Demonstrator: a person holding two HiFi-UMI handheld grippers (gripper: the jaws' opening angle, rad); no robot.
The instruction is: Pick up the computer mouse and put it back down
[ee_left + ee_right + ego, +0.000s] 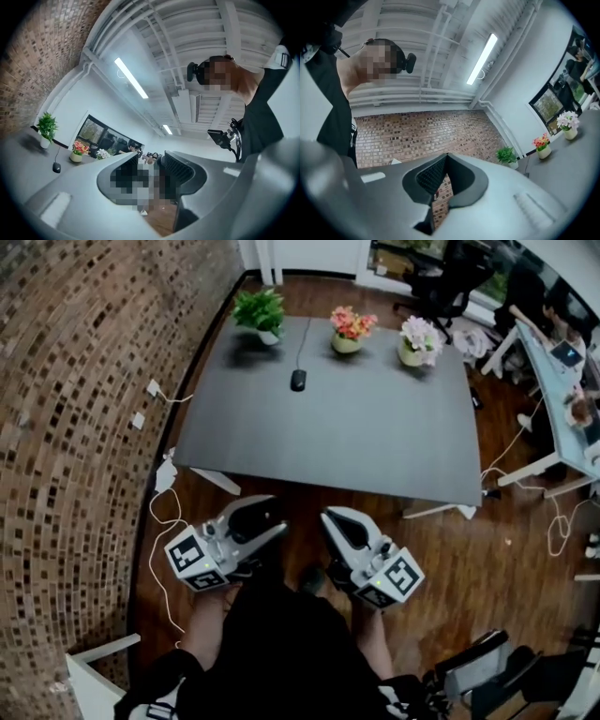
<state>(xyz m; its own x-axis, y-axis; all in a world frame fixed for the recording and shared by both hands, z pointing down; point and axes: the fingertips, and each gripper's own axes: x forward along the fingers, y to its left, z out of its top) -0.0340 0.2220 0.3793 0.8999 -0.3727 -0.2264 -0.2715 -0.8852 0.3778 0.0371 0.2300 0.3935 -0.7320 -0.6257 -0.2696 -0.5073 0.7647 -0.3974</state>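
A black computer mouse [298, 380] lies toward the far side of the dark grey table [375, 446], its cable running to the back edge. It also shows small at the left of the left gripper view [56, 167]. Both grippers are held close to the person's body, short of the table's front edge and far from the mouse. My left gripper [275, 521] [151, 153] has a gap between its jaws and nothing in it. My right gripper [330, 517] [447, 154] has its tips pressed together, empty.
Three potted plants stand along the table's back: a green one [260, 313], pink-orange flowers [350, 329], white flowers [418, 339]. A curved brick wall [66, 427] bounds the left. White cables [164, 521] lie on the wooden floor. A desk with people [562, 381] and office chairs are at right.
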